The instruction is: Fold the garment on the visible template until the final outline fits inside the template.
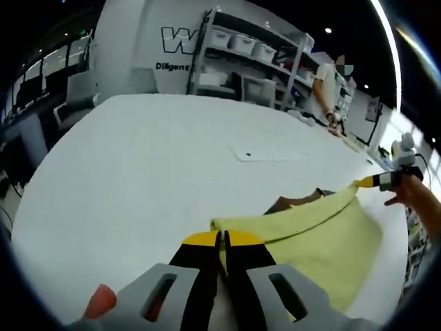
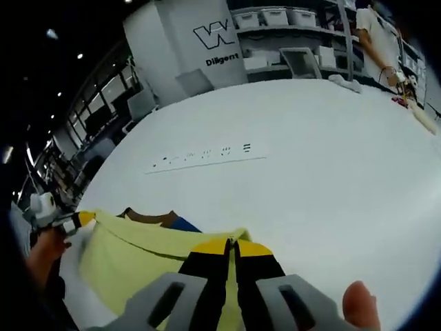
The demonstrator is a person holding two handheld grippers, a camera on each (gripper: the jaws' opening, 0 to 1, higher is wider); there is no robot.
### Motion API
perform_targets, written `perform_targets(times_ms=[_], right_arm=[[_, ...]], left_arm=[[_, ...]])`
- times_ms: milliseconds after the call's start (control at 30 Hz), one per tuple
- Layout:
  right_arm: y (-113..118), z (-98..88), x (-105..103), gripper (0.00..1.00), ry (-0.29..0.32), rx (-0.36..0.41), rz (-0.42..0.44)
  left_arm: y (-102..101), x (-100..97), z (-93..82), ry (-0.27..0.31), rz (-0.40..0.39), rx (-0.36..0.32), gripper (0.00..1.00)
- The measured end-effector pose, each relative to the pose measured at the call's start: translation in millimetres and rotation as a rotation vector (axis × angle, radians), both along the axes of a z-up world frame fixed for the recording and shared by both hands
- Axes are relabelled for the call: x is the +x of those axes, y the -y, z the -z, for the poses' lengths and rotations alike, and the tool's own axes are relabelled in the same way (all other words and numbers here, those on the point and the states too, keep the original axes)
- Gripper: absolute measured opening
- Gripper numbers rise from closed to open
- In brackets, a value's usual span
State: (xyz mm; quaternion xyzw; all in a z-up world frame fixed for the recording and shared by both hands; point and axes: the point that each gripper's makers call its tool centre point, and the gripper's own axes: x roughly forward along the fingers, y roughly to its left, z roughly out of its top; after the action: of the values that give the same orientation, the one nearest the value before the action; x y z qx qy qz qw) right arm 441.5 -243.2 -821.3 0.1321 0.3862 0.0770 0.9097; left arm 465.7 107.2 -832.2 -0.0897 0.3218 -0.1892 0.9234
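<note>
Your left gripper (image 1: 222, 238) sat with its yellow-tipped jaws pressed together on one corner of the yellow garment (image 1: 324, 241), which ran from those tips across the white table (image 1: 138, 172) to your right gripper (image 1: 375, 181), seen pinching the opposite corner. In the right gripper view, your right gripper (image 2: 231, 245) likewise had its jaws closed on the garment (image 2: 138, 252), the cloth stretching away from the tips to the left gripper (image 2: 79, 219). A brown piece (image 1: 296, 202) lay just beyond the garment's stretched edge, touching it.
</note>
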Motion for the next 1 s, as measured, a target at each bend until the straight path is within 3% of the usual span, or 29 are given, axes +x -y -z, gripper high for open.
perform_targets(times_ms=[233,300,467,600,733,1000], right_arm=[[3,-0.4,0,0.00,-0.001,0.035,0.028],[3,-1.2,4,0.00,0.006,0.083,0.061],[4,3.9,8,0.00,-0.002,0.129,0.091],[5,8.4,9,0.00,-0.012,0.143,0.104],[4,10.1,13,0.00,-0.006,0.138,0.103],[4,12.3,17,0.00,-0.001,0.127,0.100]], left_arm=[[-3,6.3,-2.0,-0.013,-0.040,-0.065,0.00],[-4,13.2,-1.4,-0.033,-0.073,-0.118,0.00],[-2,18.5,1.5,-0.048,-0.100,-0.154,0.00],[-1,22.4,2.3,-0.046,-0.117,-0.171,0.00],[1,24.6,9.4,-0.083,-0.124,-0.171,0.00],[3,30.5,9.4,-0.056,-0.133,-0.171,0.00]])
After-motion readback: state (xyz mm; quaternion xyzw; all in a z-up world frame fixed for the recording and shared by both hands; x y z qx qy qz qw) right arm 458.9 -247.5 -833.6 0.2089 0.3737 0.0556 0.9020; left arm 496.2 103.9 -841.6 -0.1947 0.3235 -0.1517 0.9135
